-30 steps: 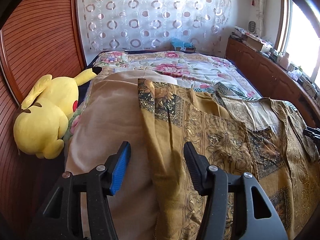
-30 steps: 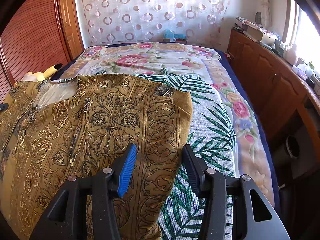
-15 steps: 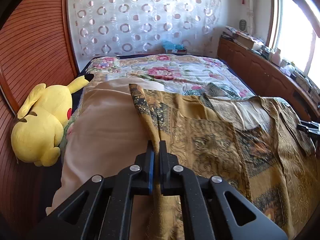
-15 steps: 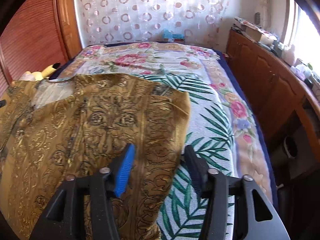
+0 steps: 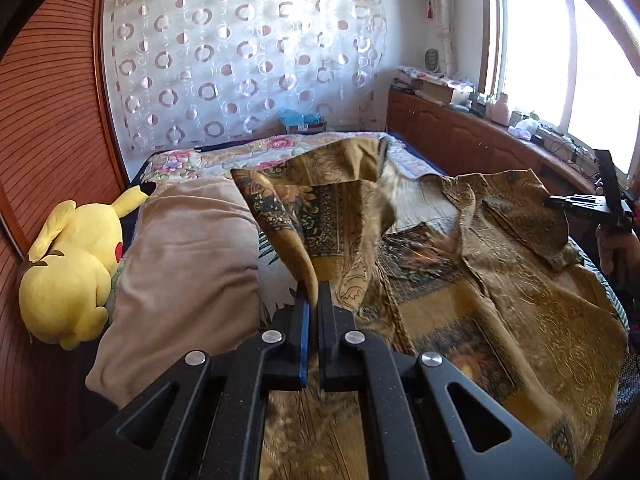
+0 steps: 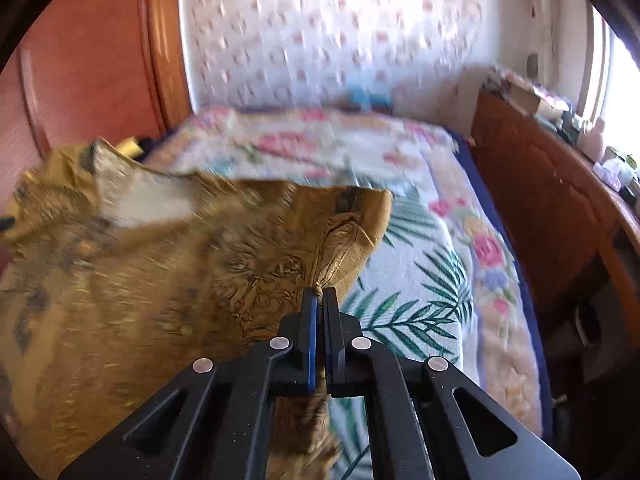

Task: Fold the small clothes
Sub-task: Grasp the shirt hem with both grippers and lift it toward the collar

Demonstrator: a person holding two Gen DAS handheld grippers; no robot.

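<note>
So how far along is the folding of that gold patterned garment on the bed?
Early. Done: both edges are gripped, the left gripper and right gripper each shut on the gold garment. In hand: both edges raised off the bed. Left: no fold is laid yet; most of the cloth is spread open.

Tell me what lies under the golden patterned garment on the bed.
Under the golden patterned garment lies a palm-leaf bedspread, seen at its right edge and beside the beige pillow. Whatever lies beneath the garment's middle is covered.
</note>
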